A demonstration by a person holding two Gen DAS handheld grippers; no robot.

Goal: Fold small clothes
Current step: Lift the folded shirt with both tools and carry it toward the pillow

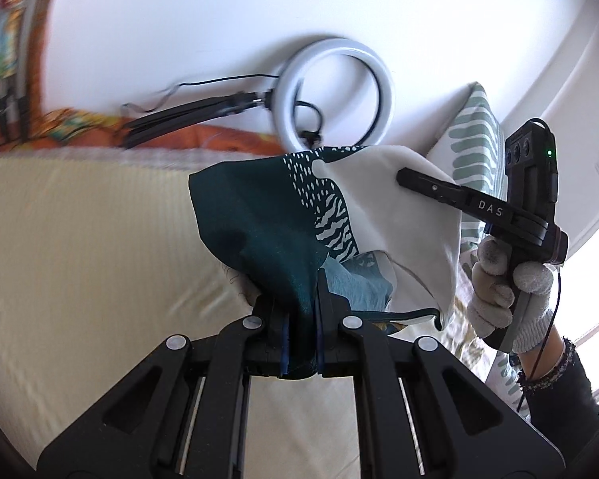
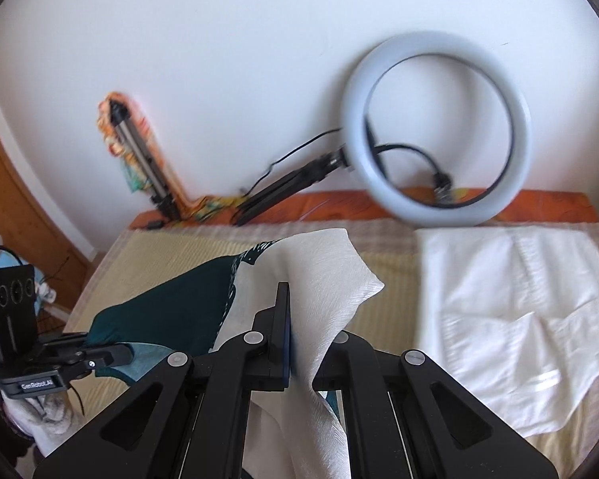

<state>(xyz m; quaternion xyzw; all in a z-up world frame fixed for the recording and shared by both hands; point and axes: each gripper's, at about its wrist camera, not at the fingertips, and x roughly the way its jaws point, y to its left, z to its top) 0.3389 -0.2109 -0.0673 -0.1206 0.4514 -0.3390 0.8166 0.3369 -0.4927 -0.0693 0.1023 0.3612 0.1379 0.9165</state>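
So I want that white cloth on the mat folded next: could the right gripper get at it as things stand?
Probably not yet: the right gripper is shut on the patterned garment. The white cloth lies uncovered on the mat, so its path looks free after release.

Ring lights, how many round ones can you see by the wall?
1. The ring light leans on the white wall at the far edge of the bed, behind the folded white cloth. Others may be hidden.

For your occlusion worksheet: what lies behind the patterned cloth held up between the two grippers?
Behind the patterned cloth: a ring light against the wall and a striped pillow. The cloth hides the light's lower rim and part of the mat.
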